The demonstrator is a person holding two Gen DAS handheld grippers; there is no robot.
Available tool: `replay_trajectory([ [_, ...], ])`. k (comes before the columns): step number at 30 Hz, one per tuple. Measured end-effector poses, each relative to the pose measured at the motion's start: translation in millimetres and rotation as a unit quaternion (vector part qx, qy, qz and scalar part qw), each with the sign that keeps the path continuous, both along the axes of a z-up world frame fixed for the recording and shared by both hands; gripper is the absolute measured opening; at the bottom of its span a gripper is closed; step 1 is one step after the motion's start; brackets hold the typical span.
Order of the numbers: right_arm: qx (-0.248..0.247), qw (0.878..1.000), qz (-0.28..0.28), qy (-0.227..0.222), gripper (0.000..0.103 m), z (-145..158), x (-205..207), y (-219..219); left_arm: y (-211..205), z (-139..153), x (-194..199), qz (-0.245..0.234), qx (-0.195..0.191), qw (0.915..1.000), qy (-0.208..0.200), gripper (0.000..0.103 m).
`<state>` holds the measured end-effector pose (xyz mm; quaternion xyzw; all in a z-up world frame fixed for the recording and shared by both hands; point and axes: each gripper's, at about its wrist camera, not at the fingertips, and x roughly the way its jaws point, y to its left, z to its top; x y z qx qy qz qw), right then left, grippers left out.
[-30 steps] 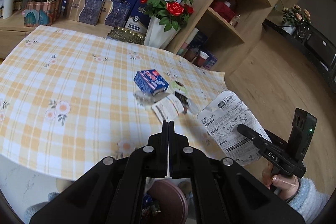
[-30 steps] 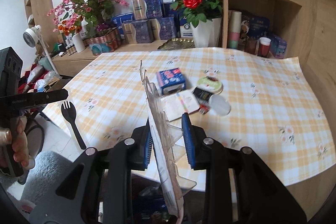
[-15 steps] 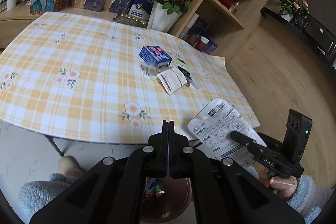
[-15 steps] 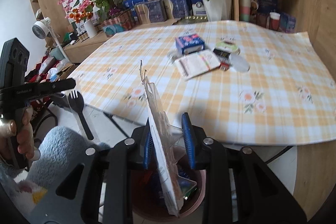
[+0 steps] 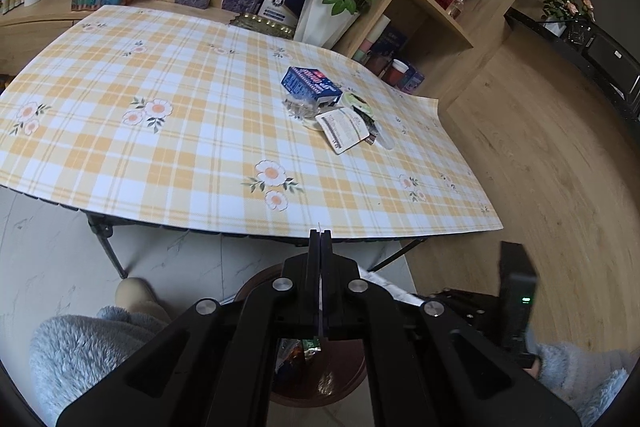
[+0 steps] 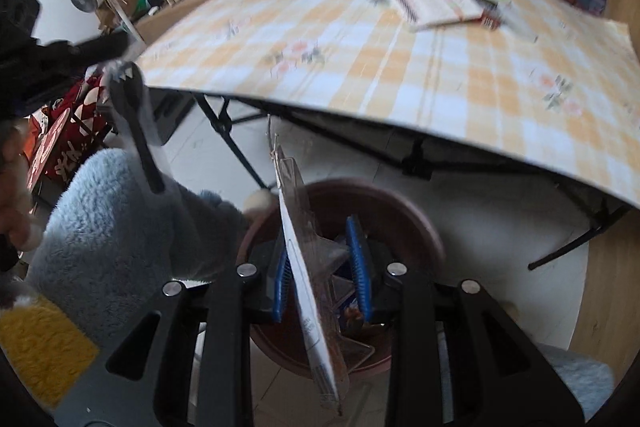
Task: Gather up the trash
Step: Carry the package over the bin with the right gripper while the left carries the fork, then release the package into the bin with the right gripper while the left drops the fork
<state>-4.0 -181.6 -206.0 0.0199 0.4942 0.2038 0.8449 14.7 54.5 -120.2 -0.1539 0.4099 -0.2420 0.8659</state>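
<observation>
My right gripper (image 6: 320,267) is shut on a clear blister pack with a white card back (image 6: 308,291), held edge-up right over the brown round bin (image 6: 416,223) on the floor. That bin (image 5: 320,383) holds some wrappers. My left gripper (image 5: 320,239) is shut, with a thin strip of clear film pinched between its tips. In the right wrist view a black plastic fork in a clear wrapper (image 6: 134,123) hangs from it at the left. More trash lies on the table: a blue box (image 5: 310,85), a white printed packet (image 5: 344,129) and a round lid (image 5: 358,103).
The checked tablecloth (image 5: 180,147) overhangs the table's near edge, with black folding legs (image 5: 106,247) beneath. A person's fluffy blue sleeve and knee (image 6: 120,235) sit left of the bin. Shelves, boxes and a rose vase (image 5: 328,15) stand behind the table.
Both grippers have pulled back off the table and sunk below its edge. The right one dropped most and tipped downward, bringing the blister pack over the bin.
</observation>
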Motion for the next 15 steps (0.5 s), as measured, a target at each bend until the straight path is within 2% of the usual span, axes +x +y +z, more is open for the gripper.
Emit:
replay_trajectory([
  [4, 0.006, 0.999, -0.008, 0.041, 0.029, -23.4, 10.3, 2.8, 0.6, -4.7, -1.0, 0.002, 0.004, 1.0000, 0.004, 0.001],
  [8, 0.012, 0.996, -0.044, 0.079, 0.030, -46.2, 21.1, -2.6, -1.4, -11.6, -0.3, 0.000, 0.007, 0.9999, 0.011, 0.001],
  [12, 0.015, 0.992, -0.084, 0.093, 0.033, -57.6, 30.6, -11.1, -5.2, -18.4, 0.9, -0.007, 0.017, 0.9997, 0.016, 0.001],
  [14, 0.012, 0.991, -0.097, 0.089, 0.051, -57.4, 32.2, -13.8, -8.2, -21.6, 2.1, -0.011, 0.024, 0.9995, 0.018, 0.001],
  [15, 0.013, 0.991, -0.100, 0.085, 0.054, -54.8, 34.1, -15.6, -9.6, -23.8, 2.9, -0.013, 0.025, 0.9994, 0.022, 0.001],
])
